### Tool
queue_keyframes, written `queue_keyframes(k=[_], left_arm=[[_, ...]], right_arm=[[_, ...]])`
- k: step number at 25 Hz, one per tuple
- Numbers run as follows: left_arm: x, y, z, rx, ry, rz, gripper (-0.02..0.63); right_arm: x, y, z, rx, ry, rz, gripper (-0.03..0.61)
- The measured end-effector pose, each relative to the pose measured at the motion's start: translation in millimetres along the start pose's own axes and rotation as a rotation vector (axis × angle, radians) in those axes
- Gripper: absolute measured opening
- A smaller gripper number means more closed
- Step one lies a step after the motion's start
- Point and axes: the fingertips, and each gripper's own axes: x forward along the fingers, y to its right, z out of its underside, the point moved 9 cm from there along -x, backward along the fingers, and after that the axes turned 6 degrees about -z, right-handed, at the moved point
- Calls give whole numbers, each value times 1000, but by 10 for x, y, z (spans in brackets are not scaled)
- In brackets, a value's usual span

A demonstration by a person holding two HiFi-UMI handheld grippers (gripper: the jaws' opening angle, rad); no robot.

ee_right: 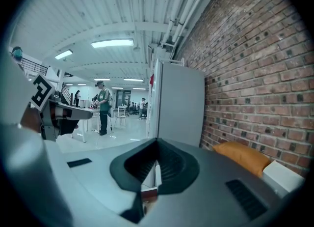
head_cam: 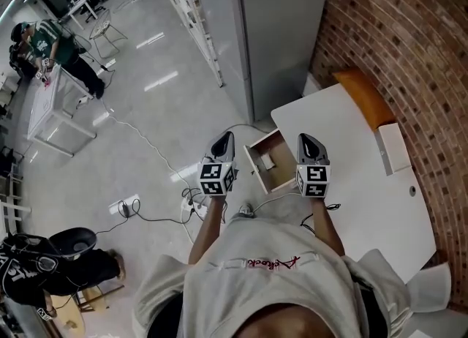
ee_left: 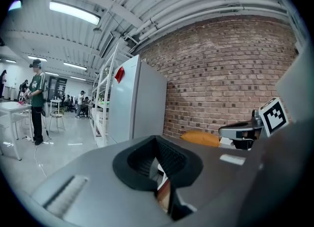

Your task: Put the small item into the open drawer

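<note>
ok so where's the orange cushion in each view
Head view: the orange cushion is upper right, at the far end of the white table, against the brick wall.
Left gripper view: right of centre and low, at the foot of the bricks.
Right gripper view: lower right, beside a white box.
Shared landmark: the brick wall right behind it.

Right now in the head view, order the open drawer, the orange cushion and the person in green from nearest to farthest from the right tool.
1. Open drawer, just left of the right tool.
2. Orange cushion, up and to the right, by the brick wall.
3. Person in green, far off at upper left.
</note>
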Motion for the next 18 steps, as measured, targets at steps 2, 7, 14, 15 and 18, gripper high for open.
queue_keyframes(k=[2, 7, 14, 15, 18], left_arm=[[-15, 7, -2, 7, 3, -3, 9], [-37, 19, 5, 8, 4, -6, 9], [-47, 53, -5, 8, 2, 1, 9], [-49, 53, -5, 9, 0, 1, 9], [-49, 53, -12, 7, 1, -1, 9]], right_arm=[[-12, 8, -3, 4, 6, 0, 11], [-34, 17, -28, 7, 8, 1, 12], [-53, 10, 3, 14, 0, 2, 12], [-54, 8, 6, 15, -1, 1, 11], [-49, 5, 14, 15, -4, -1, 11]])
